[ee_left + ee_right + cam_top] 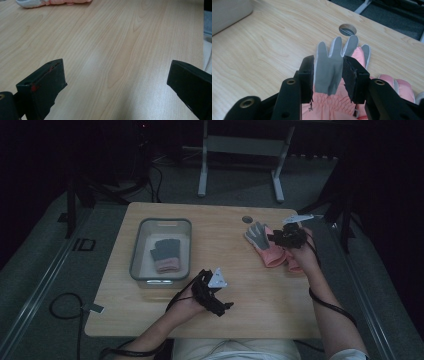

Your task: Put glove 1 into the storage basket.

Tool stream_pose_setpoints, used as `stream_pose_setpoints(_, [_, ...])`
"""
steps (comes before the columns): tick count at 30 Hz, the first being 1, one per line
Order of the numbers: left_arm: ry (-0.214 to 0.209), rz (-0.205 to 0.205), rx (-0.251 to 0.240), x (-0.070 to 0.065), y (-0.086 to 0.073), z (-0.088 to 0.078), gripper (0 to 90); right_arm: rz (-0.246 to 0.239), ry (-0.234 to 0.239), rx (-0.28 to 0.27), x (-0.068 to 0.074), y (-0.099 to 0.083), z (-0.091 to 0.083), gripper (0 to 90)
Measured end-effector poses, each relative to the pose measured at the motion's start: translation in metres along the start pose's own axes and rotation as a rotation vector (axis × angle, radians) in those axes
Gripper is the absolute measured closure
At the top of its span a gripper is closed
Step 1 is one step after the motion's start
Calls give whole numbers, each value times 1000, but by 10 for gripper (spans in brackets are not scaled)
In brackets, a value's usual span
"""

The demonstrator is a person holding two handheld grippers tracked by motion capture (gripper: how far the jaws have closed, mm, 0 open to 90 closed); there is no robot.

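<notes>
Right gripper (328, 65): jaws closed on the grey palm of a pink glove (328, 75), cloth bunched between the pads. Left gripper (116, 72): jaws wide open over bare wood, holding nothing.

Keep the squeeze firm and steady, since soft cloth slips out easily. Raise straight up first, so that the limp fingers clear the surface (250, 290) before any sideways travel. Watch the second pink glove (402, 86) touching it at the right, and shake free or lift slowly if it drags along. Carry across toward the grey bin (160, 222) at the far left, well apart, where another glove (166, 255) already lies. Bring the left gripper (212, 292) in under the dangling cuff if it sags.

Glove itself at the far right of the surface, just short of the round cable hole (347, 29).

Hard to tell whether the glove rests on the wood or already hangs clear. Cuff cut off at the bottom of the right gripper view, behind the jaws. Much of the second glove out of frame. High view dim, with the right gripper (287, 237) and hand covering the grip.
</notes>
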State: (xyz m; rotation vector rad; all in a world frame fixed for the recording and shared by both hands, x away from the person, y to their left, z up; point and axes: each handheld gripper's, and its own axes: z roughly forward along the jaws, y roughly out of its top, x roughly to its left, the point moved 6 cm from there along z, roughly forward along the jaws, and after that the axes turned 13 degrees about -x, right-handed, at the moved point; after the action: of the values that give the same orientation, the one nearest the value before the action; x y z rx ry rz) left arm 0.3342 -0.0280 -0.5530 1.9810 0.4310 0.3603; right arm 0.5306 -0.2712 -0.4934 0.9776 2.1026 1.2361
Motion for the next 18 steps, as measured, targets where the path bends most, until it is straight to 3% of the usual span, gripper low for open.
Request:
stream_pose_setpoints(2, [10,-11,-5,-4,-9,2,14,1,1,3,-2,-2,4,621])
stream_pose_setpoints(8, [52,44,12,-11,-26,8,14,24,22,23,-8,-2,20,637])
stream_pose_setpoints(16, [65,-7,-19,-14,-34,7,14,26,15,88,-15,-15,48,671])
stream_pose_setpoints(18, [70,-21,-38,-14,-34,4,14,-1,17,114,-13,-20,54,651])
